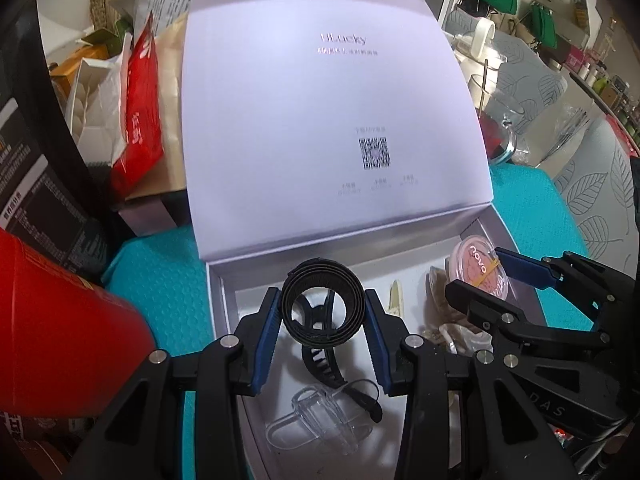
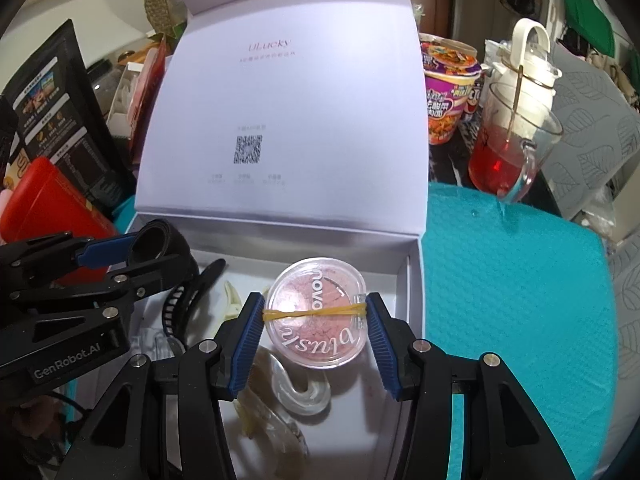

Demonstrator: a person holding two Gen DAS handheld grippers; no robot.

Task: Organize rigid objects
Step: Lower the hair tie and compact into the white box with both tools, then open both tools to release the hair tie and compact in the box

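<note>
A white gift box [image 1: 224, 292] [image 2: 404, 280] lies open on a teal mat, its lid [image 1: 328, 120] [image 2: 280, 120] standing up at the back. My left gripper [image 1: 322, 300] is shut on a black coiled strap roll [image 1: 322, 294] [image 2: 160, 244] and holds it over the box's left part. My right gripper [image 2: 316, 320] [image 1: 500, 276] is shut on a round pink blush compact [image 2: 316, 318] [image 1: 478, 272] with a yellow rubber band, held over the box's right part. In the box lie a black hair claw [image 1: 320, 360] [image 2: 180, 304], clear hair clips [image 1: 316, 420] [image 2: 300, 388] and a cream clip [image 1: 396, 296] [image 2: 232, 300].
A red container [image 1: 60, 332] [image 2: 52, 208] and black packets [image 2: 60, 120] stand at the left. A glass mug of red drink [image 2: 508, 152] [image 1: 496, 128], a white bottle [image 2: 528, 68] and a noodle cup [image 2: 448, 92] stand at the back right. The teal mat [image 2: 512, 300] spreads right of the box.
</note>
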